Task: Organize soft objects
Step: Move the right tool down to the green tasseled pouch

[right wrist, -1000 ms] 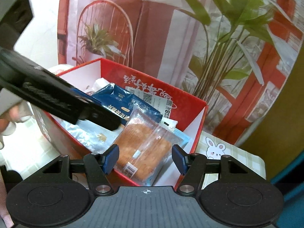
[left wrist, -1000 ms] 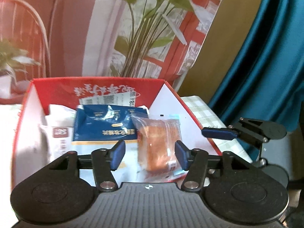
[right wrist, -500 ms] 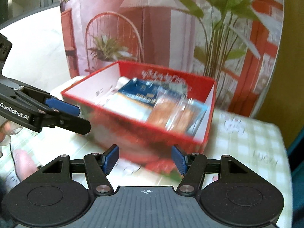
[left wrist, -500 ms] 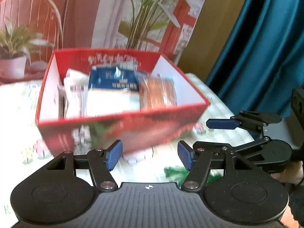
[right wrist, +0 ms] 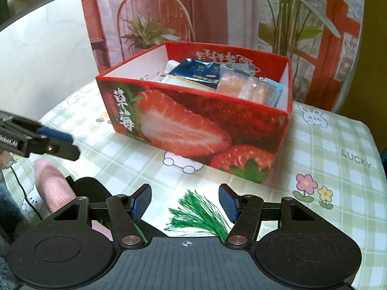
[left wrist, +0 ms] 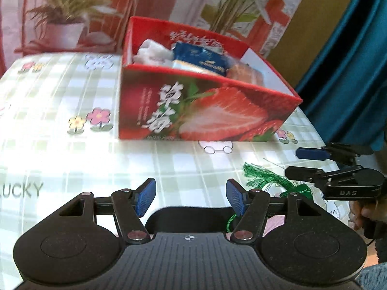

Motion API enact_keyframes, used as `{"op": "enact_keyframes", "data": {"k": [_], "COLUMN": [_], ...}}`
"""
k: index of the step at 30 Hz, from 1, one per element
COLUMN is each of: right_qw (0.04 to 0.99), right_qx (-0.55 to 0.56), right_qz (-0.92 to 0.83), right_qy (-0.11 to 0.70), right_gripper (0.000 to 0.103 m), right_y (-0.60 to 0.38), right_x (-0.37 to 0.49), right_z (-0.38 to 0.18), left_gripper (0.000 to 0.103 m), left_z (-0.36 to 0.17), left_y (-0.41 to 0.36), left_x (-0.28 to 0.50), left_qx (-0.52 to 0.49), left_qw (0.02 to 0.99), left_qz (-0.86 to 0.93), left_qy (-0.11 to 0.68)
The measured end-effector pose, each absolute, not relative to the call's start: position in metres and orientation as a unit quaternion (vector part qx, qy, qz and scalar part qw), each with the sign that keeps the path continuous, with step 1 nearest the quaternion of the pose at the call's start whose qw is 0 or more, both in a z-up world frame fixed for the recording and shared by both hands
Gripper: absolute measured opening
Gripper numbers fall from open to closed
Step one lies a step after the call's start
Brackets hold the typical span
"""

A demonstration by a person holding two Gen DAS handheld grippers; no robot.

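Observation:
A red strawberry-printed box [left wrist: 205, 111] [right wrist: 193, 125] stands on the checked tablecloth, holding a white pack [left wrist: 152, 53], a blue pack [left wrist: 200, 58] [right wrist: 196, 72] and wrapped bread [left wrist: 244, 72] [right wrist: 244, 87]. My left gripper [left wrist: 191, 193] [right wrist: 63, 142] hangs open over the cloth in front of the box, nothing between its pads. My right gripper [right wrist: 185, 203] [left wrist: 306, 162] is open too, just above a green tassel [right wrist: 200, 217] [left wrist: 271, 178]. A pink soft item [right wrist: 52, 186] lies beside a black object [right wrist: 89, 188], near the table's front, partly hidden by the gripper body.
The tablecloth [left wrist: 60, 96] shows flowers, rabbits and the word LUCKY. A printed backdrop with plants [right wrist: 150, 31] rises behind the box. A blue curtain [left wrist: 350, 60] hangs past the table's right edge. A hand [left wrist: 362, 215] grips the right tool.
Both grippers have drawn back from above the box's contents to low over the cloth in front of it. The box's strawberry face, the tassel and the pink item have come into view.

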State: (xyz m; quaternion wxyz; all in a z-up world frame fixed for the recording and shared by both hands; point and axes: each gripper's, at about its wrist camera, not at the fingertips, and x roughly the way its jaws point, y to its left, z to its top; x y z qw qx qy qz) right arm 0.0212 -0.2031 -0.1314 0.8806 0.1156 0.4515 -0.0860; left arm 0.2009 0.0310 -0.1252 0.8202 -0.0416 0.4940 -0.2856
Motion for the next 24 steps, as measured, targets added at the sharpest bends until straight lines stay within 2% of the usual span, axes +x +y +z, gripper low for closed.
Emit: {"op": "enact_keyframes", "data": {"k": [17,24], "right_qw": [0.848,0.834], "right_qx": [0.152,0.217], "right_qz": [-0.116,-0.123], "right_qy": [0.495,0.492], "right_gripper": [0.059,0.06], "right_y": [-0.196,-0.21], "right_x": [-0.045,-0.059], "right_z": [-0.137,-0.155], "left_gripper": [0.066,0.066], "left_z": [-0.135,-0.138], "left_y": [0.015,0.014], "left_x": [0.179,0.178], "left_qx": [-0.039,-0.039], "left_qw": [0.818,0.814], "left_qz": [-0.299,-0.3], "left_qy": [0.49,0.497]}}
